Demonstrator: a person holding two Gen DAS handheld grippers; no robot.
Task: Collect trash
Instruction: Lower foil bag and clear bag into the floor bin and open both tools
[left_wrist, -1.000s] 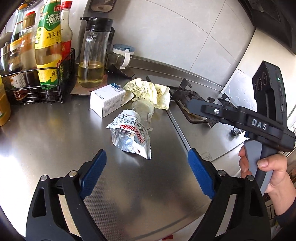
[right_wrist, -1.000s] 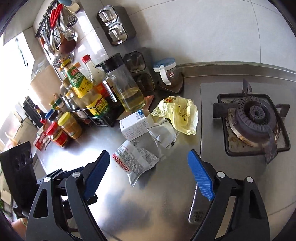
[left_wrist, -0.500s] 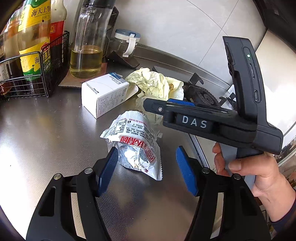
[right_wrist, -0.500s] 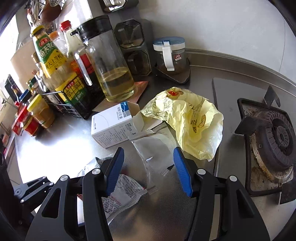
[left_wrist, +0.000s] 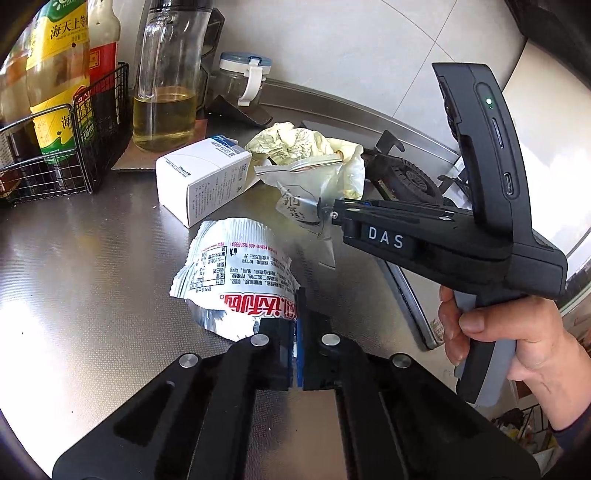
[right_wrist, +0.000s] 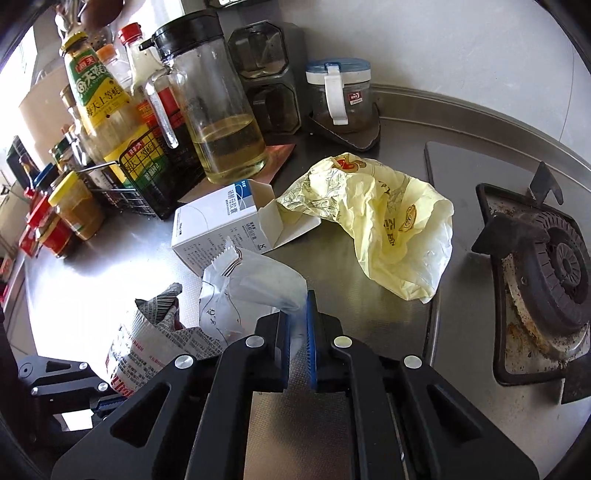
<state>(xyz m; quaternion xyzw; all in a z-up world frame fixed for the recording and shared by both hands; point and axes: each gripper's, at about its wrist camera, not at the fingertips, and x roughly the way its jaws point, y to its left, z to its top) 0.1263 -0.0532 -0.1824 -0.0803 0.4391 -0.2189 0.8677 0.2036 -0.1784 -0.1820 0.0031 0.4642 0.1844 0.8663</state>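
Left wrist view
My left tongs (left_wrist: 295, 332): clamped tight on the near edge of the crumpled silver foil snack wrapper with red lettering (left_wrist: 236, 280), which lies on the steel worktop (left_wrist: 85, 280) just in front of the white cardboard carton (left_wrist: 201, 177).
Risk: I hold only a thin corner; slick foil could slide out of the pads when I lift.
Neighbour: my right tongs (left_wrist: 334, 216) pinch the clear plastic bag (left_wrist: 306, 188) just right of the carton, so the two loads may snag each other.

Right wrist view
My right tongs (right_wrist: 299, 328): nearly closed on a fold of the clear bag, in front of the carton.
Risk: the film is bunched, so a tug could tear it or drag it against the carton's open flap.
Left behind: the crumpled pale yellow plastic bag (right_wrist: 388, 225), right of the carton, needs collecting.
Hazard: the glass oil jug (right_wrist: 221, 122) stands behind the carton; a wide swing might knock it.
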